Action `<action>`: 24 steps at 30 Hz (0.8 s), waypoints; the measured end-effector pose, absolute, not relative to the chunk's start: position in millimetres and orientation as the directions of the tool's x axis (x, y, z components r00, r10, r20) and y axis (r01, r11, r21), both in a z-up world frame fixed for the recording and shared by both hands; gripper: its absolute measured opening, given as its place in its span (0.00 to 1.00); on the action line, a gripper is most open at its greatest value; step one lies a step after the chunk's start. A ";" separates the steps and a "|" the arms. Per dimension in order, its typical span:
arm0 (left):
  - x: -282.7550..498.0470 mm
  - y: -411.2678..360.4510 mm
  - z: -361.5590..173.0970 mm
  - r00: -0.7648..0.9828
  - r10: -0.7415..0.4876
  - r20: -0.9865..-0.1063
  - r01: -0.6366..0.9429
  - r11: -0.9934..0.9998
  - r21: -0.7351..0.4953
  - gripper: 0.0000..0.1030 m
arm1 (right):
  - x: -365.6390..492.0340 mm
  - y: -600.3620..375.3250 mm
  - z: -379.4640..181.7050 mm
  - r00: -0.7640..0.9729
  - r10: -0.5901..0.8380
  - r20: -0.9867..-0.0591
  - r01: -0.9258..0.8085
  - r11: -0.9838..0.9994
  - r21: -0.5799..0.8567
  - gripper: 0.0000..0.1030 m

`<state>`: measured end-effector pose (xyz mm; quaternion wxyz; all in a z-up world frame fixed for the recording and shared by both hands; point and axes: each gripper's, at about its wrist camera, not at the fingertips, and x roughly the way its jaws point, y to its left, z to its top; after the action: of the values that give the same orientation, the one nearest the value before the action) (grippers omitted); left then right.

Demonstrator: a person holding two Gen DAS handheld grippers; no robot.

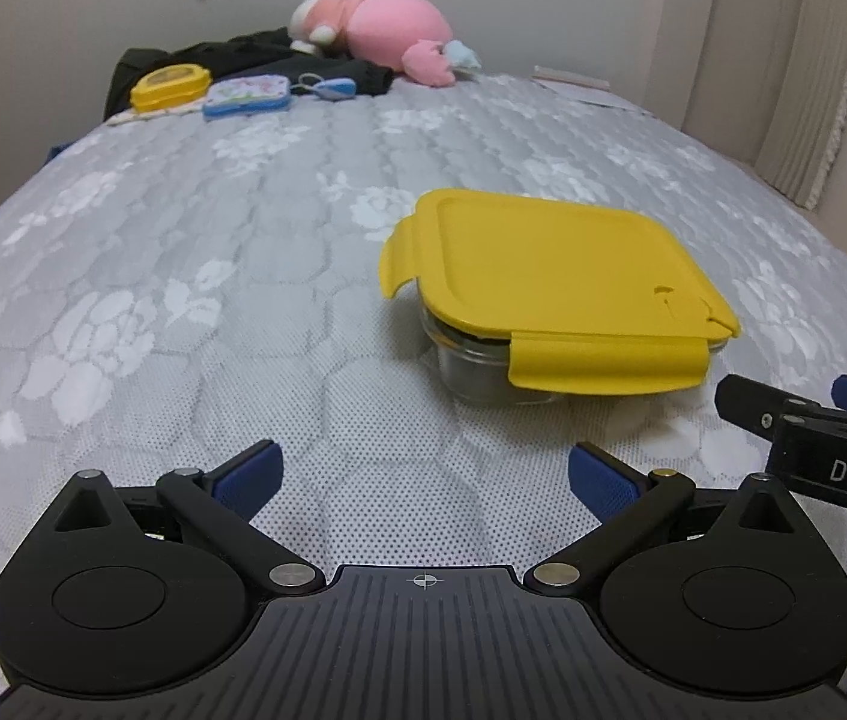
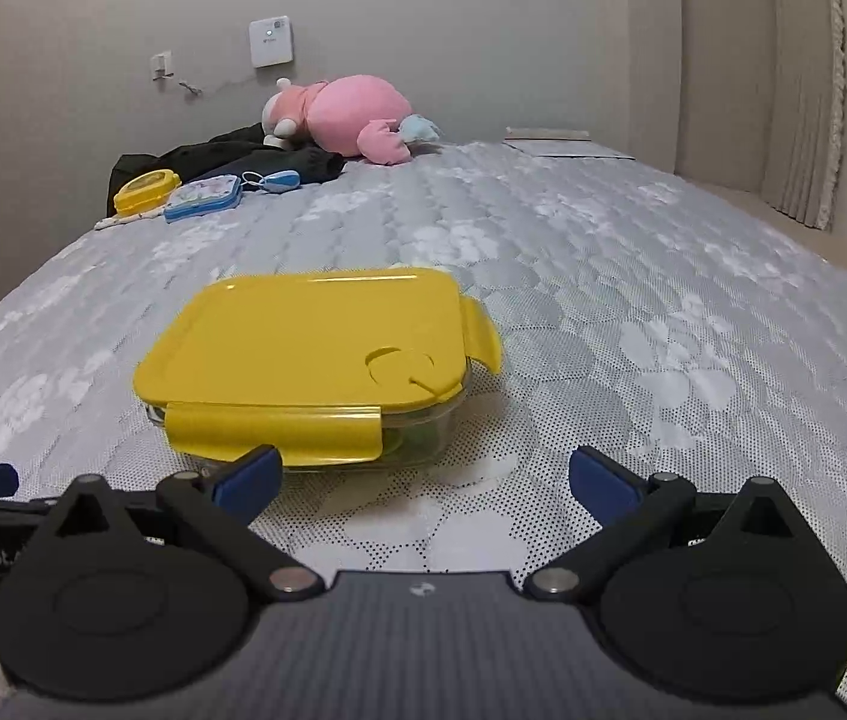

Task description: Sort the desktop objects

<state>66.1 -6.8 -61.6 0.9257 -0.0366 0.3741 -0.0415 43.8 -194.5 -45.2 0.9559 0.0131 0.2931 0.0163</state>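
A glass food container with a yellow lid (image 1: 549,276) rests on the grey quilted bed (image 1: 213,300); its side flaps stick outward. In the right wrist view the same container (image 2: 303,342) lies just ahead and left of centre. My left gripper (image 1: 423,474) is open, empty, low over the bed, with the container ahead to its right. My right gripper (image 2: 423,474) is open and empty, its left fingertip (image 2: 249,477) close to the container's front flap. The right gripper (image 1: 807,414) also shows at the right edge of the left wrist view.
At the far end of the bed lie a small yellow box (image 1: 170,85), a blue-rimmed patterned case (image 1: 248,95), a blue keyring item (image 1: 330,87), dark clothing (image 1: 279,57) and a pink plush toy (image 1: 381,24). Papers (image 1: 579,84) lie far right. Curtains (image 1: 807,60) hang on the right.
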 end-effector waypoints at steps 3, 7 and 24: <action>66.1 -7.2 -62.3 0.712 -0.106 -0.694 0.049 0.994 -0.102 1.00 | 43.8 -193.2 -46.2 0.824 0.040 -0.566 -0.029 0.999 0.029 1.00; 66.6 -7.9 -62.7 0.711 -0.102 -0.696 0.046 0.994 -0.100 1.00 | 43.5 -192.8 -46.7 0.821 0.041 -0.570 -0.030 0.999 0.028 1.00; 69.5 -0.9 -64.9 0.698 -0.148 -0.701 0.035 0.984 -0.174 1.00 | 43.5 -191.5 -48.4 0.807 0.050 -0.588 -0.040 0.999 0.029 1.00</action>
<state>69.5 -0.9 -64.9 0.9184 -0.0738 0.3856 -0.0498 43.5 -191.5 -48.4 0.9506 0.0079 0.3095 0.0235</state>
